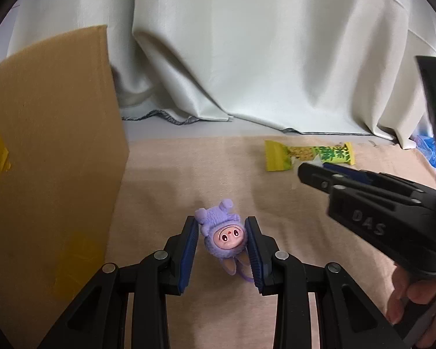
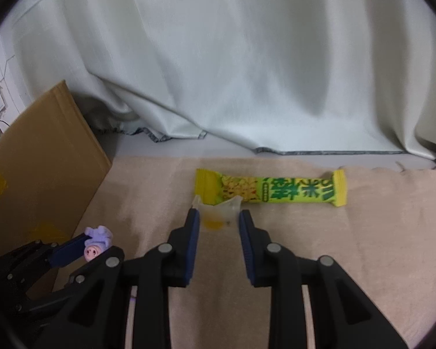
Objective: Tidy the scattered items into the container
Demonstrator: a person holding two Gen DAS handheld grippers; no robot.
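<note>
Left gripper (image 1: 221, 232): fingers straddle the purple doll (image 1: 222, 232), about touching; grip unconfirmed.
Right gripper (image 2: 219, 218): fingers spread around clear packet (image 2: 218, 212), empty.
Snack bar (image 2: 271, 187): beyond right fingers, awaiting pickup.
Cardboard box (image 1: 52, 145): left of left fingers, likely the destination.

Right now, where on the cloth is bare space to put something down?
Bare cloth lies between the cardboard box and the snack bar, behind the purple toy. More lies right of the right gripper, below the bar. It is crowded around the clear packet at the bar.
</note>
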